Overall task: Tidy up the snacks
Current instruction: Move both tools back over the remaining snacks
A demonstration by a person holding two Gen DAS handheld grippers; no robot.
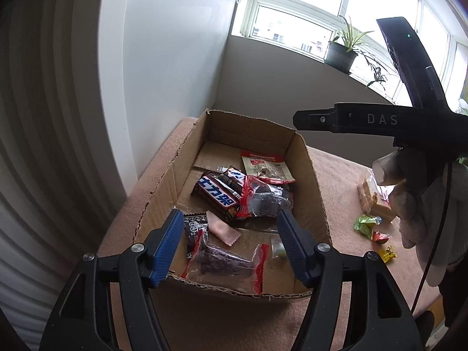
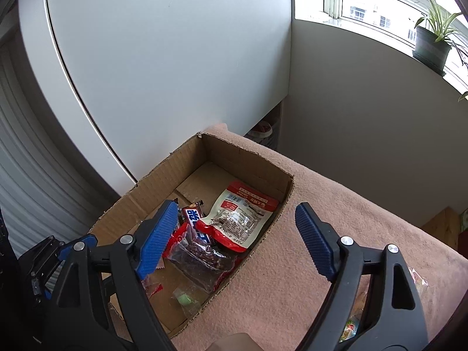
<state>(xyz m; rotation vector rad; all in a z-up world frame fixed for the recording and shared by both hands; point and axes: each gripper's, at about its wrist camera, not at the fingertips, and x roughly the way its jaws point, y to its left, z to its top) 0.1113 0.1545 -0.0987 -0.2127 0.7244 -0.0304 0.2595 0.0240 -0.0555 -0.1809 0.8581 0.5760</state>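
A cardboard box (image 1: 163, 181) with torn-off flaps sits at the corner of a table covered in a pinkish cloth (image 1: 336, 172), tight against a white wall, and most of the snacks are already inside it. The left gripper (image 1: 231, 228) hangs over the near end of the box with its blue fingers (image 1: 166, 248) apart and nothing pinched between them; directly below that gap lies a clear packet with red ends (image 1: 225, 260) holding something dark, resting on the box floor beside a small black sachet (image 1: 196, 228) and a pale pink wrapped sweet (image 1: 223, 229). Further in are a dark chocolate bar with blue and white lettering (image 1: 218, 196), a second clear red-edged packet (image 1: 263, 201) of dark pieces, and a white and red pouch (image 1: 266, 165) leaning toward the far wall (a tiny green sweet (image 1: 278, 248) hides near the right-hand wall too). The right gripper (image 2: 231, 234) is held above the box's right wall, its fingers (image 2: 155, 237) spread wide and empty, one over the box and the other over the cloth. A gloved hand (image 1: 421, 201) grips its handle. Out on the cloth to the right, well apart from the box, a few loose snacks remain: a green wrapper (image 1: 365, 223), a small red one (image 1: 380, 237), a yellow one (image 1: 387, 254) and a pale biscuit pack (image 1: 367, 193). A potted plant (image 1: 342, 52) stands on the windowsill.
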